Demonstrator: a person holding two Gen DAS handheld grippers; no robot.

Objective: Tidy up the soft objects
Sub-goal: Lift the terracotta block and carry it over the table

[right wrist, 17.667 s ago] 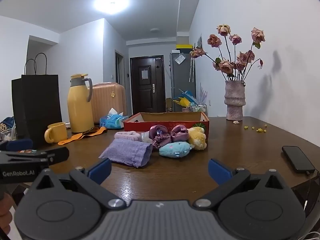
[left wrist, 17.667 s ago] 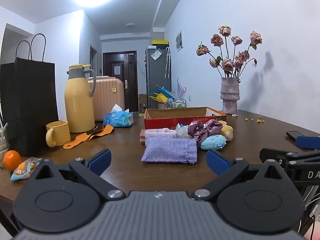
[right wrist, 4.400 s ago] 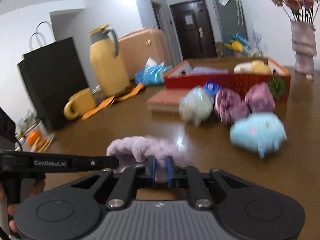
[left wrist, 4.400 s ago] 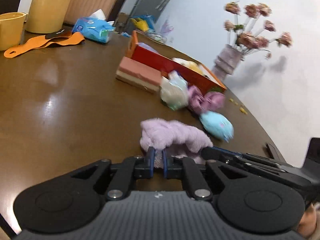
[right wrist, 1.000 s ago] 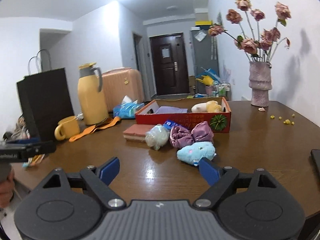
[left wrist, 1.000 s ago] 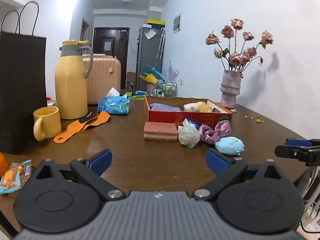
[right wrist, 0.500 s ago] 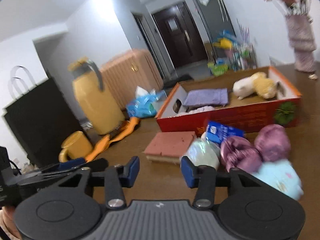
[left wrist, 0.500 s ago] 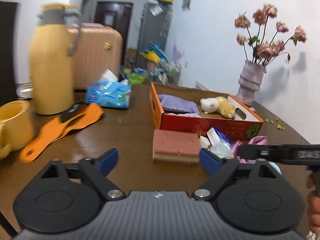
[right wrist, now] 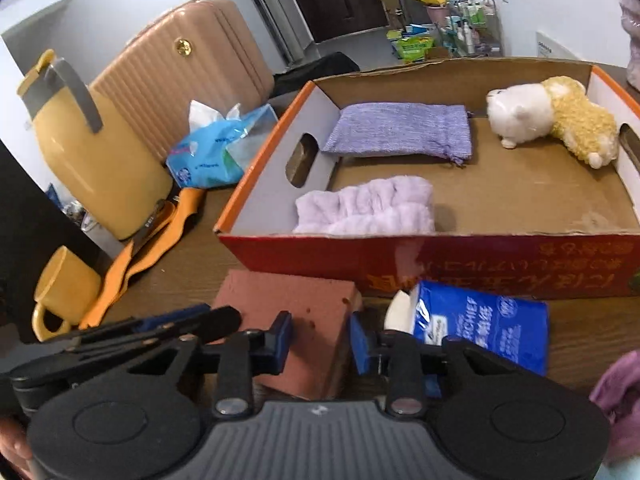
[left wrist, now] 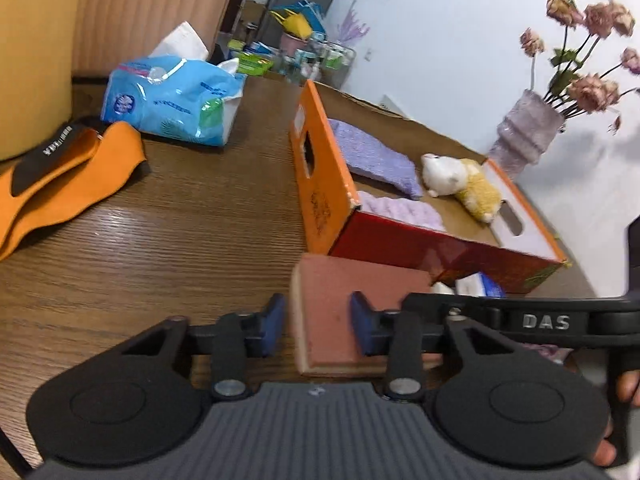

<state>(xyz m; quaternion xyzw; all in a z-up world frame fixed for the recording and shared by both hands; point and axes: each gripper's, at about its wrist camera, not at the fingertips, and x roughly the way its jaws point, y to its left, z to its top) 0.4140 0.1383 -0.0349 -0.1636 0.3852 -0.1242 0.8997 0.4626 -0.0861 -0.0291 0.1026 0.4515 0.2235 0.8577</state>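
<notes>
Right now both grippers are closing on the same pink sponge block (left wrist: 352,312), which lies on the brown wooden table (left wrist: 180,232) just in front of the red cardboard box (right wrist: 460,264). In the left wrist view the left gripper (left wrist: 318,324) straddles the block's near left corner; its jaws are closing, with the sponge between the blue pads (left wrist: 276,318), and the right pad seems to sit on the top face. Whether either pad presses yet I cannot tell. In the right wrist view the right gripper (right wrist: 320,340) has the block's near right end between its pads, jaws closing, both pads at or against the sponge's sides.

Inside the box, a lilac drawstring pouch (right wrist: 400,130) lies toward 11 o'clock, a fluffy lilac headband (right wrist: 368,206) sits against the near wall at 9 o'clock, and a white and yellow plush toy (right wrist: 552,116) rests at 2 o'clock. Just outside the box's front wall, at 3 o'clock from the sponge, lies a blue tissue pack (right wrist: 480,324), with a purple scrunchie (right wrist: 618,384) further right.

At 10 o'clock stand a yellow thermos jug (right wrist: 92,160), a yellow mug (right wrist: 64,292) and an orange strap (right wrist: 148,248).
</notes>
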